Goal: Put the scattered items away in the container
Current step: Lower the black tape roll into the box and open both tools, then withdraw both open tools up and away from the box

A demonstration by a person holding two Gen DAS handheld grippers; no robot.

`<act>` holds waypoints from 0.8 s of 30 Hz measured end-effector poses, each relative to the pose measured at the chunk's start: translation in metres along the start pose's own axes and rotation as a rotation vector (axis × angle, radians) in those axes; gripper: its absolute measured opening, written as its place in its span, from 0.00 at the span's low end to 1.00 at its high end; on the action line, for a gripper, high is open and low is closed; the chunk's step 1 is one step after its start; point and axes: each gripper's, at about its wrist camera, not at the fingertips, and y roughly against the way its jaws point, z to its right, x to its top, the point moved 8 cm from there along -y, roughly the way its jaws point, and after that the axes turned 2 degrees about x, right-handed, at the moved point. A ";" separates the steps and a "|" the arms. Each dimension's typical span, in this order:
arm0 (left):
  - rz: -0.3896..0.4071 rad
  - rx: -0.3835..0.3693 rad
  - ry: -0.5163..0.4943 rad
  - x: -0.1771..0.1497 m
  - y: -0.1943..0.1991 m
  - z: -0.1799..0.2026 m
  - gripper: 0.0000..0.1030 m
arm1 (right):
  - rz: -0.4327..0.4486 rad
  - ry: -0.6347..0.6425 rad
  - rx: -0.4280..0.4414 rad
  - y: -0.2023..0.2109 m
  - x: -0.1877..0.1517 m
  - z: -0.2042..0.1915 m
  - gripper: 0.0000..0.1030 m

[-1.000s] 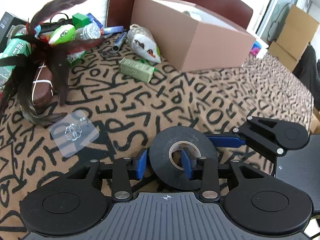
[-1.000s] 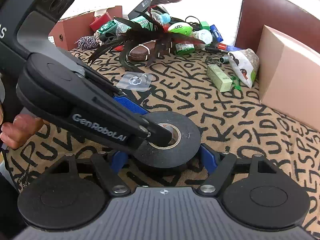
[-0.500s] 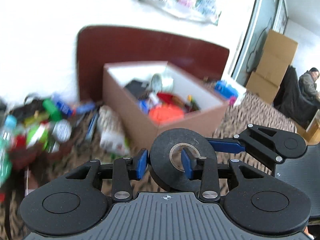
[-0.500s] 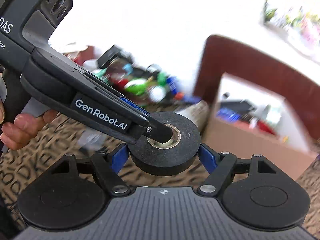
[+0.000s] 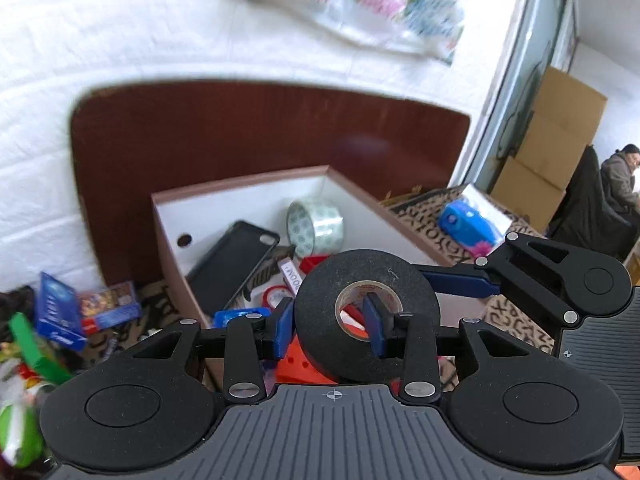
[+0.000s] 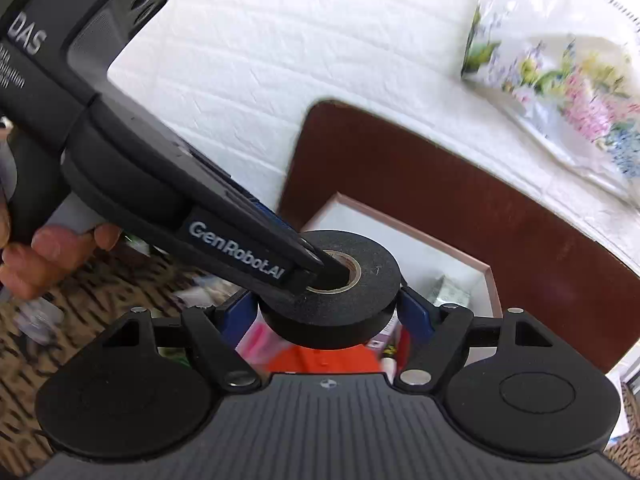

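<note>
A black tape roll (image 5: 366, 312) hangs in the air over the open pink cardboard box (image 5: 240, 190). My left gripper (image 5: 330, 326) is shut on the roll's wall, with one blue finger outside and one inside the core. My right gripper (image 6: 328, 314) has its blue fingers on the two outer sides of the same roll (image 6: 332, 300). The box rim also shows in the right wrist view (image 6: 486, 280). Inside the box lie a phone case (image 5: 236, 260), a clear tape roll (image 5: 316, 226) and an orange item (image 5: 300, 364).
A brown headboard (image 5: 240, 132) and a white brick wall stand behind the box. Loose packets, a blue box (image 5: 56, 312) and green items lie left of the box. A blue toy (image 5: 466, 218) lies on the patterned cloth to the right.
Both grippers have lifted the black tape roll off the patterned cloth and carried it forward, from in front of the box to above its open top.
</note>
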 end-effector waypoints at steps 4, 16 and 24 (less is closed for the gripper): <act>-0.053 -0.007 0.048 0.000 -0.042 -0.018 0.49 | -0.058 -0.014 0.037 -0.040 -0.010 0.019 0.78; 0.001 0.144 0.071 0.027 -0.089 -0.048 1.00 | -0.156 0.057 0.011 -0.110 -0.018 0.050 0.85; 0.026 0.154 0.066 0.018 -0.058 -0.056 1.00 | -0.189 0.091 -0.152 -0.094 -0.027 0.045 0.97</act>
